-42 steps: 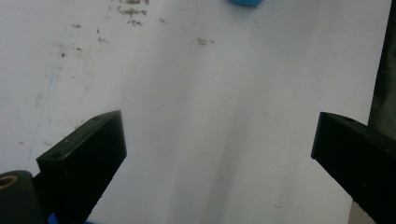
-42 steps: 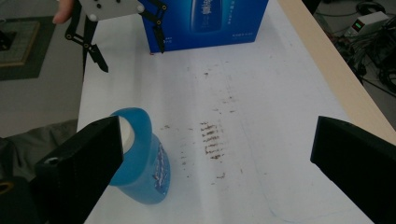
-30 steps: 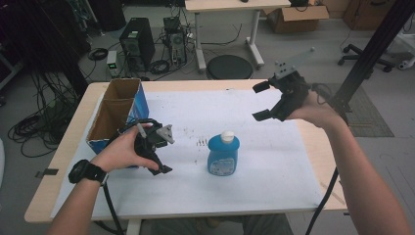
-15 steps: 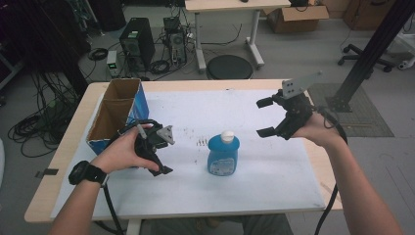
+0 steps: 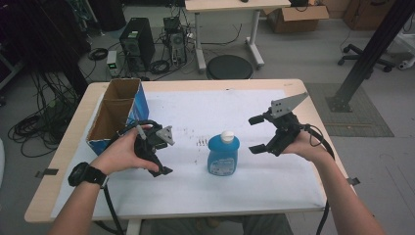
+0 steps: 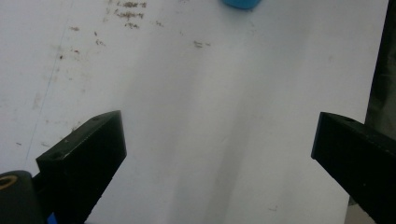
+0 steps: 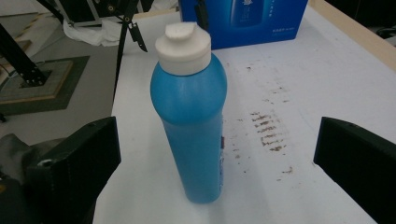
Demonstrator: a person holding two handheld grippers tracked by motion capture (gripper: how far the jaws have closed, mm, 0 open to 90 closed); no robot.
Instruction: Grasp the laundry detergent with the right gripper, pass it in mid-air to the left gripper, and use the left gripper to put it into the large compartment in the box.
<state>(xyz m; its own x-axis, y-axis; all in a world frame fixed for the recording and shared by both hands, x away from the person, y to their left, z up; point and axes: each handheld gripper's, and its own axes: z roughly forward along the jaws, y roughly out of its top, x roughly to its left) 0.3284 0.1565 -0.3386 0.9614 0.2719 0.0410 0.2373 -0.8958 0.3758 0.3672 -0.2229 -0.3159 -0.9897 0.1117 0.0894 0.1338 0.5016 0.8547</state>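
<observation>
High view: my right gripper (image 5: 258, 133) faces the blue bottle (image 5: 223, 155), fingers spread wide.
Bottle upright mid-tabletop (image 5: 293, 188), untouched; my left gripper (image 5: 157, 155) near it, fingers apart, holding nothing.

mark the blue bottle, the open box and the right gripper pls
blue bottle (image 7: 191, 135): right gripper view, middle of its blue body.
open box (image 5: 138, 100): high view, its blue outer side wall.
right gripper (image 5: 258, 133): high view, midway between its two fingertips, jaws open.
</observation>
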